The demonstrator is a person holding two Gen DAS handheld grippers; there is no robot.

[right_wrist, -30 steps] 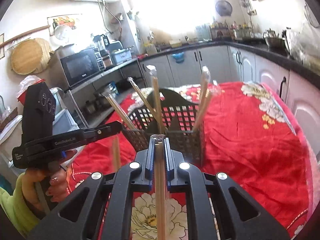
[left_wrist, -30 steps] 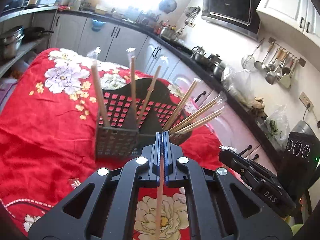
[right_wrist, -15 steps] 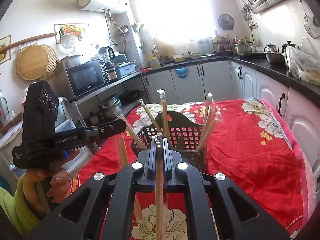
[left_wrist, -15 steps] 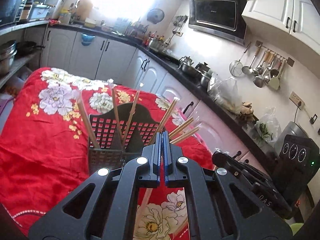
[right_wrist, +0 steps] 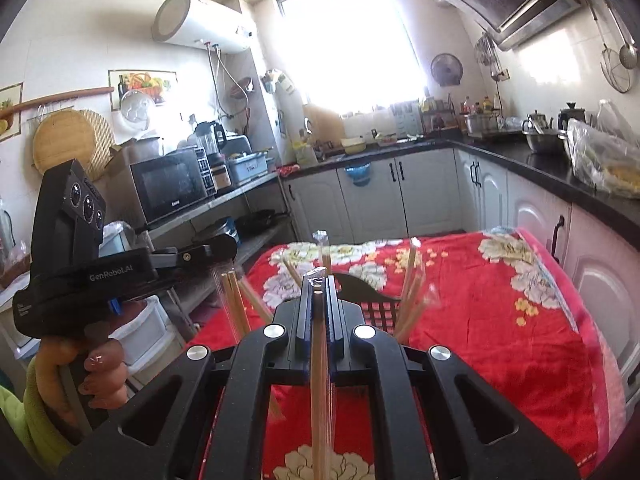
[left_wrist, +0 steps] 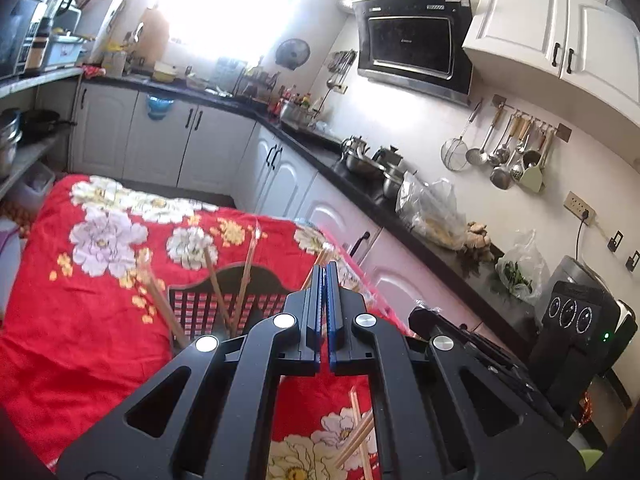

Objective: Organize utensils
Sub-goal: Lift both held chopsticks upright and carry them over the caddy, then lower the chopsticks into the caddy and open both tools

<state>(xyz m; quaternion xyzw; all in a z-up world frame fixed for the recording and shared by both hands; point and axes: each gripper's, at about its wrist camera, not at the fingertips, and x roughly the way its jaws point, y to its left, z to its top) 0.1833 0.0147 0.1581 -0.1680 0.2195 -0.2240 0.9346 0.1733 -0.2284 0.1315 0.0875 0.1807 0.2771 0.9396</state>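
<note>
The right gripper pinches thin, light, stiff chopsticks near the top. The left gripper is closed too; its sticks could slip.

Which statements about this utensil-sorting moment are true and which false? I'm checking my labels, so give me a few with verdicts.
1. The right gripper is shut on wrapped chopsticks. True.
2. The black basket is empty. False: several standing chopsticks lean in it.
3. The tablecloth is red with a flower print. True.
4. The left gripper is wide open. False: it is shut, with a second pair hanging from its tip.
</note>
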